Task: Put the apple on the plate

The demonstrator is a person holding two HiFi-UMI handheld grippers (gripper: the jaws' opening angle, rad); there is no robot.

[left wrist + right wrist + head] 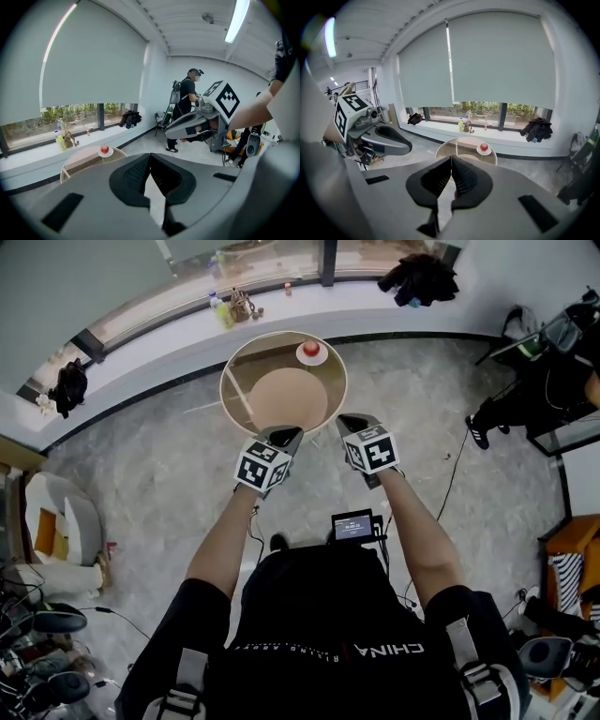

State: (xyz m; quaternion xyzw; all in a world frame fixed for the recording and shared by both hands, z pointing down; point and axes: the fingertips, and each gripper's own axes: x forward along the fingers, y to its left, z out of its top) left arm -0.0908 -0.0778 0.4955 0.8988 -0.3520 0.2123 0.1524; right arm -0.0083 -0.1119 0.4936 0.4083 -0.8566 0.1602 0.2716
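Black-shirted person (pixel 319 615) reached both arms forward. Left hand-held gripper (pixel 286 435) and right hand-held gripper (pixel 352 422) were both closed tight and empty, seemingly just short of the round counter (pixel 246 367). Apple (pixel 312 349) sat on a small white plate (pixel 320 361) at the counter's far side.

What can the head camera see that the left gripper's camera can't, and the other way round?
Only the head view: the marker cube on the left gripper and a small screen. Only the left gripper view: the ceiling light. Both: the round table, the apple on its plate, and the right gripper.
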